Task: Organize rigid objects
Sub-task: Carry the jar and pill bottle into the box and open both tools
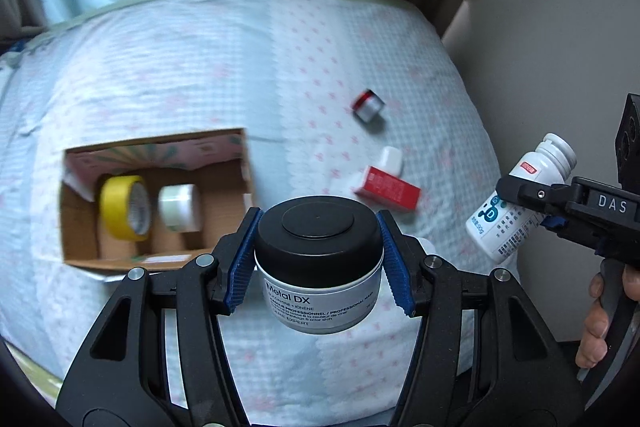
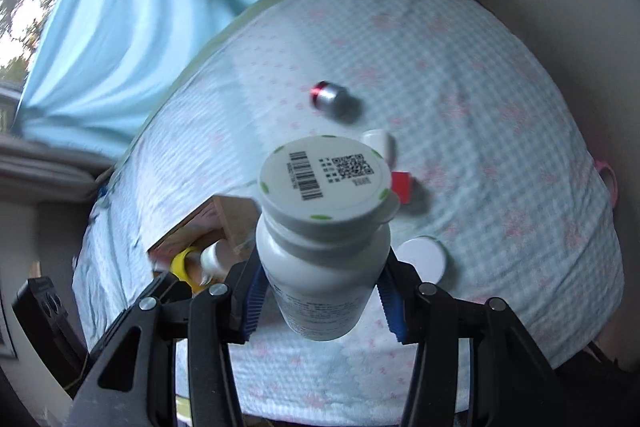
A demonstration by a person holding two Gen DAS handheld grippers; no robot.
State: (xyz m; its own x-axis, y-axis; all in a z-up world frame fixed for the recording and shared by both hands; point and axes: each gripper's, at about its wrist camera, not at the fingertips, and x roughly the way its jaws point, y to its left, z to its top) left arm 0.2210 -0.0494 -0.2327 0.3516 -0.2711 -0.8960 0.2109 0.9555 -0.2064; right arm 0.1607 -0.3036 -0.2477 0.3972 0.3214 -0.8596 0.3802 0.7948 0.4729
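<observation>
Your left gripper [image 1: 318,259] clamps the black-lidded jar [image 1: 318,263] above the bed; the cardboard box [image 1: 80,227] lies beyond it to the left. Your right gripper [image 2: 322,301] grips the white bottle [image 2: 322,267], with the red box [image 2: 401,185] past it.

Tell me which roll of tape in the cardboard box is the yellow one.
It is the left roll in the cardboard box, standing on edge. The other roll, just to its right, is whitish and clear.
</observation>
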